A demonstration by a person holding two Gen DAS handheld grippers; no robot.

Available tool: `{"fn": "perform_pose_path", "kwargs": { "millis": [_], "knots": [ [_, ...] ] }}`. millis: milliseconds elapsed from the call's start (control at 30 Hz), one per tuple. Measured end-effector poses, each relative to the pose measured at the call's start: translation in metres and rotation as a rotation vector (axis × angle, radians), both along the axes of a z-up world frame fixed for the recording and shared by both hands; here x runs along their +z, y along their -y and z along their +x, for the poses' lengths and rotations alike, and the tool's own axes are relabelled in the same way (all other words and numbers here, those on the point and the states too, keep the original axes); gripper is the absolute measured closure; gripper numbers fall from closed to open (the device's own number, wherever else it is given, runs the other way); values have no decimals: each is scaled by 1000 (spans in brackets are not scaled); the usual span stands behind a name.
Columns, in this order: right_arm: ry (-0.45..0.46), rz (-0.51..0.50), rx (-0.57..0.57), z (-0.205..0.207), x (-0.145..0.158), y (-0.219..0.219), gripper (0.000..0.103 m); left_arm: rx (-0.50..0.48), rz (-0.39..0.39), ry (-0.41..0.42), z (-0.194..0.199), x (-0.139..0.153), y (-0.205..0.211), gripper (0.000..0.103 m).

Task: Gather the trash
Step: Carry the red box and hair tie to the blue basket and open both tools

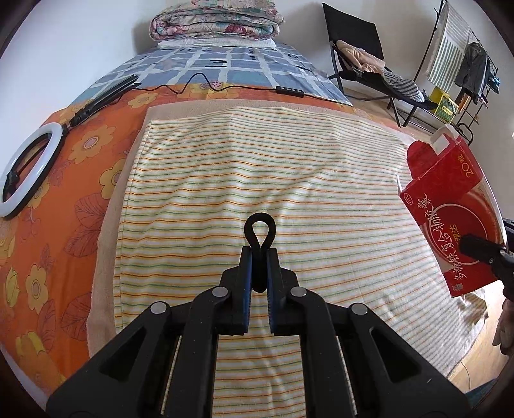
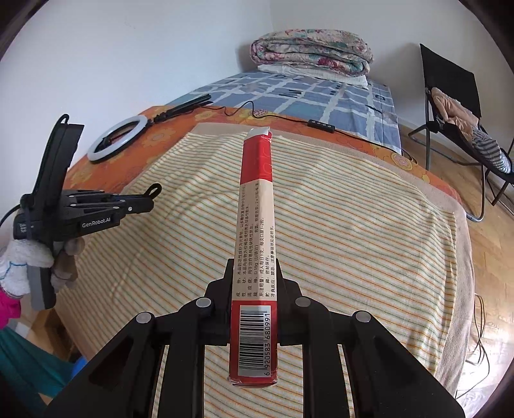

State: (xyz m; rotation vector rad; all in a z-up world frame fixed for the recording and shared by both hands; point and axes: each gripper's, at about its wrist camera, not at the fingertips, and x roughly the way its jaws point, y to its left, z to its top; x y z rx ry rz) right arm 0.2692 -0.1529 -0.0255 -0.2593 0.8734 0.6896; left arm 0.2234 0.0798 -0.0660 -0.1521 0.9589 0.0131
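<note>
Fingers, left gripper (image 1: 259,257): nearly closed, pinching a small black loop (image 1: 259,225) that sticks up past the tips, low in the middle of the left wrist view.
Fingers, right gripper (image 2: 255,273): clamped on the narrow sides of a red box (image 2: 257,225), low in the middle of the right wrist view.
Bed (image 1: 80,154): fills most of both views, covered by an orange flowered sheet in front and a blue checked sheet (image 1: 225,64) farther back.
Striped towel (image 1: 257,154): cream with thin orange and green lines, spread flat over the middle of the bed, under both grippers.
Folded quilt (image 1: 215,22): flowered, stacked on a white pillow at the top centre of the left wrist view.
Folding chair (image 1: 359,54): black, upper right beside the bed, with clothes heaped on its seat.
Drying rack (image 1: 462,58): far upper right of the left wrist view, hung with a striped cloth and dark clothes.
Red box, position: held in the air above the towel, long and slim, barcode end nearest the camera, torn white end pointing away; in the left wrist view it sits at the right edge, tilted.
Ring light (image 1: 29,170): white circle on a black handle, lying on the orange sheet at the left edge.
Cable remote (image 1: 289,90): small black bar on a thin cord across the sheet, upper centre.
Left hand (image 2: 41,257): gloved in white, gripping the left gripper's handle at the left edge of the right wrist view.
</note>
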Motion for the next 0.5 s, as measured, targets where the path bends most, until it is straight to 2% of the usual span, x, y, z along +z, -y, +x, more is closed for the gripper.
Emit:
{"fn": "perform_pose_path", "kwargs": {
  "millis": [300,500],
  "knots": [
    [30,-1,27,-58,18,5,87,-62,-15,25,-60,30,28,97],
    [40,8,47,-98,25,11,87,-100,21,41,-107,44,49,97]
  ]
}}
